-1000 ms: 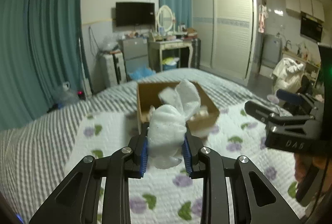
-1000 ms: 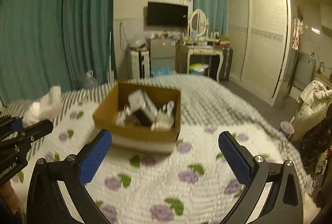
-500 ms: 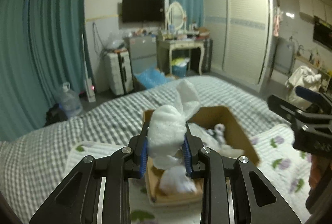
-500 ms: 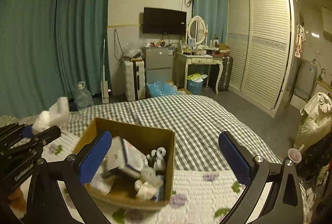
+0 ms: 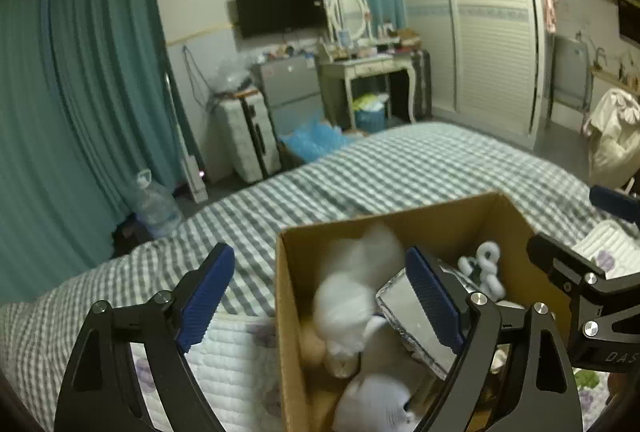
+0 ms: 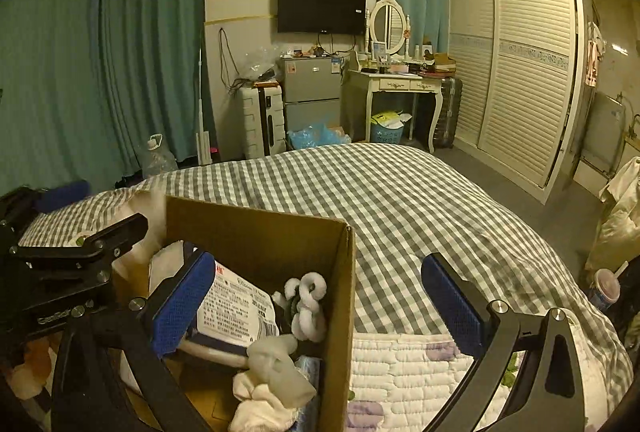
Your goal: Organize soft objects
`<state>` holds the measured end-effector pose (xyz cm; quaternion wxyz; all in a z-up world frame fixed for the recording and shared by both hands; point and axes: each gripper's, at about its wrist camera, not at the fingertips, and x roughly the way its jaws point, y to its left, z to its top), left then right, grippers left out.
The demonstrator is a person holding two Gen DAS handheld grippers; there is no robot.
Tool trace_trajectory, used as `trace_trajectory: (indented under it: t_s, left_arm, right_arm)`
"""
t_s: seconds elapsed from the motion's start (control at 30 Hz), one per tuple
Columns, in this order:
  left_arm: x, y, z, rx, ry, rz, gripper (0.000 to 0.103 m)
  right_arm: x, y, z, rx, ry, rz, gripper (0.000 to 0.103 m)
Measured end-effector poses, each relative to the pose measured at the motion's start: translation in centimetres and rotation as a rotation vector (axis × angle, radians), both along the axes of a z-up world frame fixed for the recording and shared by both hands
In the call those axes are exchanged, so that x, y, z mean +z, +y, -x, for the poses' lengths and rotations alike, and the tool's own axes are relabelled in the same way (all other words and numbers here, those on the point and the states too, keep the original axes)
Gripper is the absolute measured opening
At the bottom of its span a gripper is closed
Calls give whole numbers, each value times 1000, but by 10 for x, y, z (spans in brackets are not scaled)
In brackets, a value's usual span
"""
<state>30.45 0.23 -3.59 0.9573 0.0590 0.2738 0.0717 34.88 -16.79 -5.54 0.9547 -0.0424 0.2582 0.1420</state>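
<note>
Fingers (image 5: 204, 300) of left gripper (image 5: 320, 304): spread wide over cardboard box (image 5: 288, 312), holding nothing; white plush toy (image 5: 352, 296) blurred inside, apparently dropping among stored items. Right gripper (image 6: 320, 308): spread, empty, straddling the box's right wall, likely standing by

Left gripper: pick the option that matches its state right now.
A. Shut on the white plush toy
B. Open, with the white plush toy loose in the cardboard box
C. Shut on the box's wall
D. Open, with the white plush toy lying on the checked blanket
B. The left gripper has its blue pads spread wide apart, and the blurred white plush toy sits between them, ungripped, inside the cardboard box.
</note>
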Motion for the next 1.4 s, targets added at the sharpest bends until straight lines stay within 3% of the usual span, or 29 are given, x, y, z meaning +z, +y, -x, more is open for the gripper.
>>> trace_trajectory:
  t_s: [0.13, 0.27, 0.4, 0.47, 0.63, 0.73, 0.9, 1.07, 1.23, 1.4]
  left_arm:
    - [27, 2, 24, 1, -17, 22, 89]
    - [81, -3, 73, -12, -99, 33, 89]
    - [148, -14, 143, -33, -245, 29, 89]
    - [179, -19, 189, -48, -331, 56, 94]
    - [213, -26, 275, -54, -468, 50, 94]
    - [212, -26, 309, -16, -514, 7, 94]
    - [184, -22, 325, -21, -497, 9, 94]
    - [139, -15, 299, -25, -421, 14, 94]
    - [96, -9, 273, -8, -350, 12, 94]
    - [72, -2, 263, -2, -314, 32, 94]
  right_arm:
    - [20, -11, 22, -21, -13, 14, 103]
    - [72, -26, 63, -39, -68, 16, 103]
    - [141, -40, 124, -43, -169, 8, 103]
    - [172, -47, 155, -42, -213, -9, 103]
    - [218, -54, 240, -2, -321, -19, 103]
    - [222, -57, 283, 39, -323, -98, 103]
    - [196, -52, 310, 71, -316, -168, 103]
    - [147, -39, 292, 38, -315, -158, 103]
    - [101, -26, 252, 35, -247, -101, 103]
    - [76, -22, 234, 26, -219, -54, 103]
